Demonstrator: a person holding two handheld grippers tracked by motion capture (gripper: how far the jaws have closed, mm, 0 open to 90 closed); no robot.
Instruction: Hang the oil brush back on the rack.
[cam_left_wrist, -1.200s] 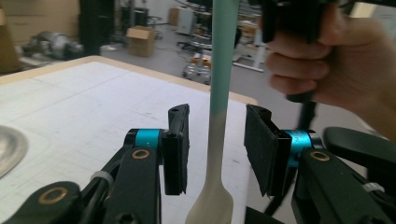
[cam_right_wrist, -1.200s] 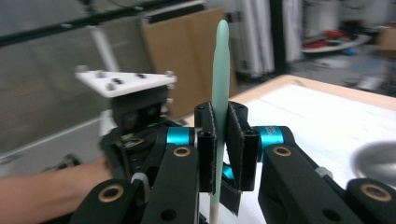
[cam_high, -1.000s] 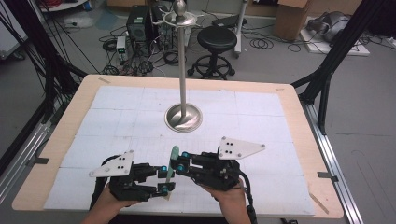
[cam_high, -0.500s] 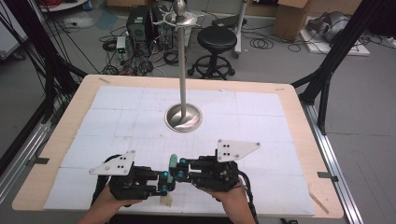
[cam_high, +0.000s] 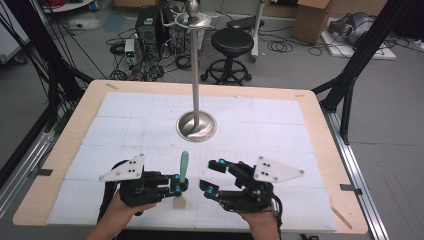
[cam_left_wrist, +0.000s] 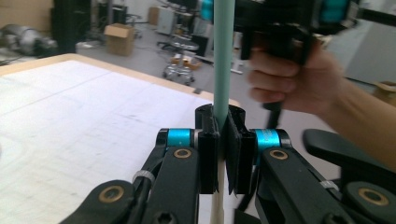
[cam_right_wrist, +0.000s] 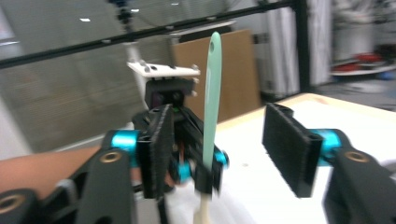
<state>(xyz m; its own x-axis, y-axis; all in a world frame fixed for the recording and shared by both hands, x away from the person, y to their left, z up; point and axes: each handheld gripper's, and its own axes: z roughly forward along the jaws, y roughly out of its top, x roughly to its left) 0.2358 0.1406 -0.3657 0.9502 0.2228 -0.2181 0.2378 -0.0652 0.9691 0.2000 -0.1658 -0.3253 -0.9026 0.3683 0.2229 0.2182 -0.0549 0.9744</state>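
Observation:
A utensil (cam_high: 184, 164) with a mint-green handle and a cream lower part stands upright near the table's front edge. My left gripper (cam_high: 179, 188) is shut on it; its jaws have just been closing, and in the left gripper view the pads (cam_left_wrist: 208, 154) pinch the utensil (cam_left_wrist: 221, 60) where green meets cream. My right gripper (cam_high: 213, 176) stands open a little to the right of the utensil. Its jaws have just been opening. In the right gripper view its pads (cam_right_wrist: 161, 140) stand wide, clear of the utensil (cam_right_wrist: 211, 93), which is farther off.
A metal stand (cam_high: 197, 125) with a round base and a tall pole rises at the table's middle. White paper (cam_high: 125, 115) covers the wooden table (cam_high: 320, 120). A stool (cam_high: 232, 42), cables and boxes lie on the floor beyond.
The right gripper has let go of the utensil, opened its jaws and drawn off to the right. The left gripper has shut on the utensil and holds it upright.

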